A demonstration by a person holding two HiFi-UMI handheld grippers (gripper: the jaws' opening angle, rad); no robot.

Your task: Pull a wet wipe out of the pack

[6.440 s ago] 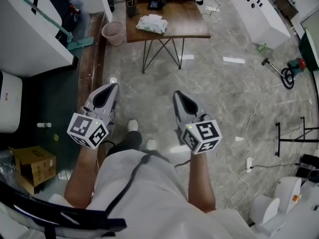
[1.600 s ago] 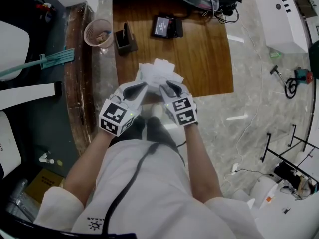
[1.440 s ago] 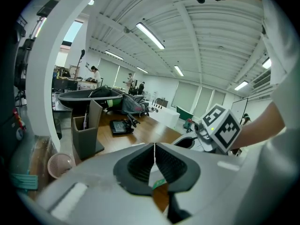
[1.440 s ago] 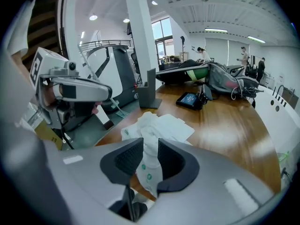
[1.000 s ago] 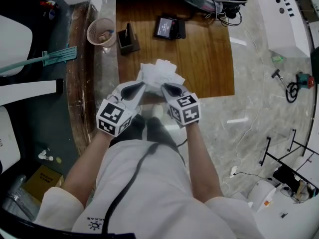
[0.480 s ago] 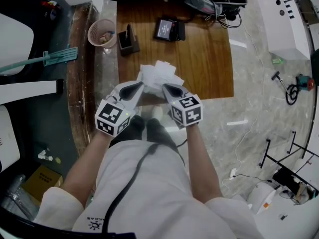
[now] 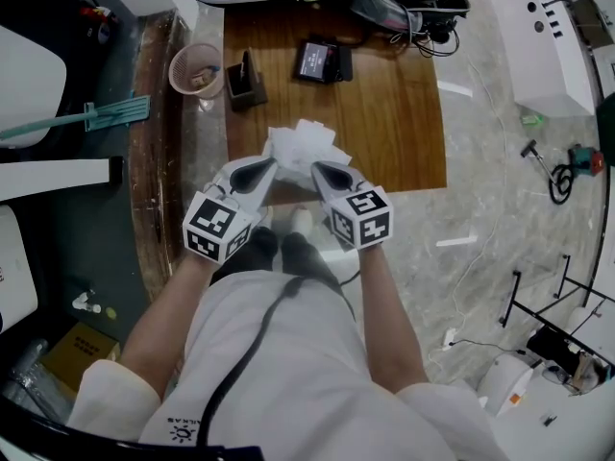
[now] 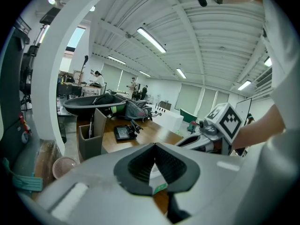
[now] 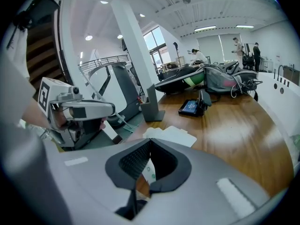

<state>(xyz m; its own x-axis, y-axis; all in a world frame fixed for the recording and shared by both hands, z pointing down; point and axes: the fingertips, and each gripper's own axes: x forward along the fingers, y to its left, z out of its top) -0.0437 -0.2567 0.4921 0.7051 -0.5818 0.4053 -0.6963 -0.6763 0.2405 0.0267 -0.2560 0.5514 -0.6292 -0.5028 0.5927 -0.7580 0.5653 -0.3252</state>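
Left gripper (image 7: 272,165) jaws shut on pack (image 7: 288,145) at table (image 7: 404,113) near edge as anchor; right gripper (image 7: 316,168) jaws shut, seemingly pinching wet wipe (image 7: 324,145) for the pull

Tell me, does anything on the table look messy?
Yes. White wet wipes lie in a rumpled heap at the wooden table's near edge, and cables are tangled at the far edge.

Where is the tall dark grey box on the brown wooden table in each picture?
Head view: the tall dark grey box is near the top, left of middle, at the left edge of the brown wooden table.
Left gripper view: left of middle, halfway down.
Right gripper view: middle, halfway down.
Shared landmark: the small black screen device lies just right of it in every view.
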